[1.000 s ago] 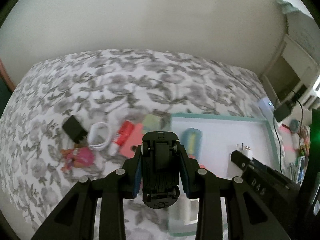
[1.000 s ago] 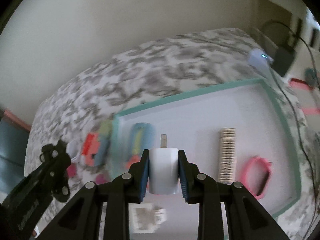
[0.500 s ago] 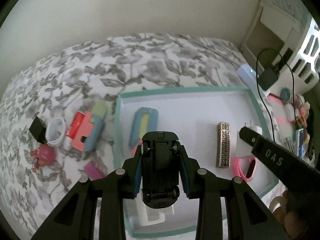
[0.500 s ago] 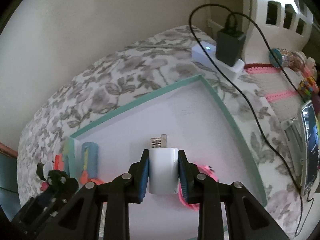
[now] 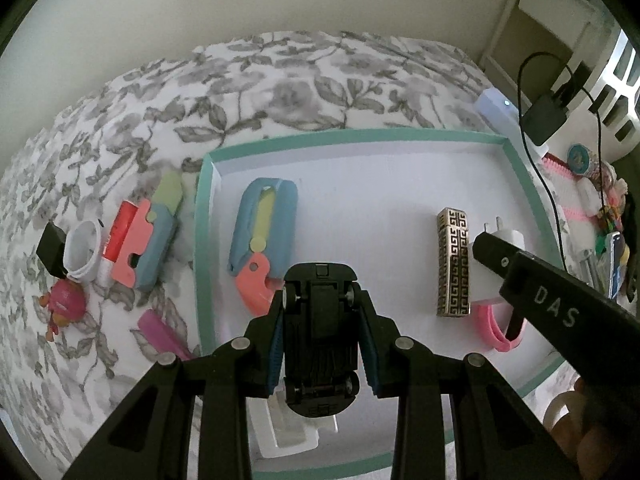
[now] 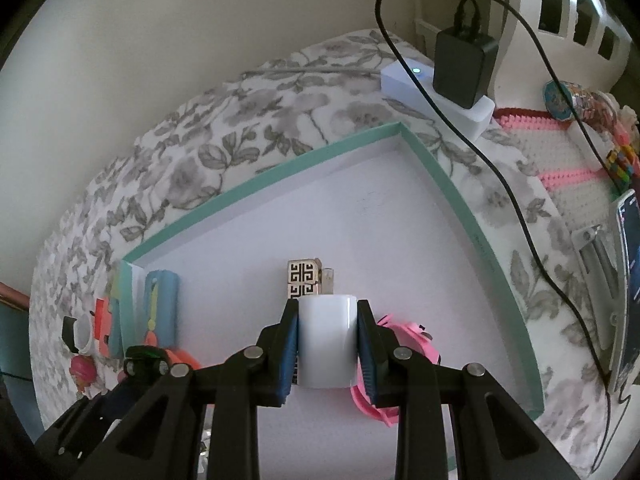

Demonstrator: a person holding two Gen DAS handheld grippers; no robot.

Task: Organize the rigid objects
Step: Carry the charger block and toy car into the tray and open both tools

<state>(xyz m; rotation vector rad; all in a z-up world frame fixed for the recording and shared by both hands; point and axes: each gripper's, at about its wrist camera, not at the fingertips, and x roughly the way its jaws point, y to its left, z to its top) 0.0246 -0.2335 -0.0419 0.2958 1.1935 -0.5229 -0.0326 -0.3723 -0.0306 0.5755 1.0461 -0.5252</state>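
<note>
L gripper [image 5: 322, 336] clamps toy car [image 5: 320, 340]; R [image 6: 328, 344] clamps charger [image 6: 327, 340], gold case [image 5: 453, 261] & prob. pink band [image 5: 496, 330] below.

Between right jaws: white charger [image 6: 327, 342], glossy smooth plastic. Between left jaws: black toy car [image 5: 320, 340], matt plastic. Ahead: patterned metallic bar [image 5: 453, 262]; floral cloth bedspread [image 5: 280, 88].
</note>
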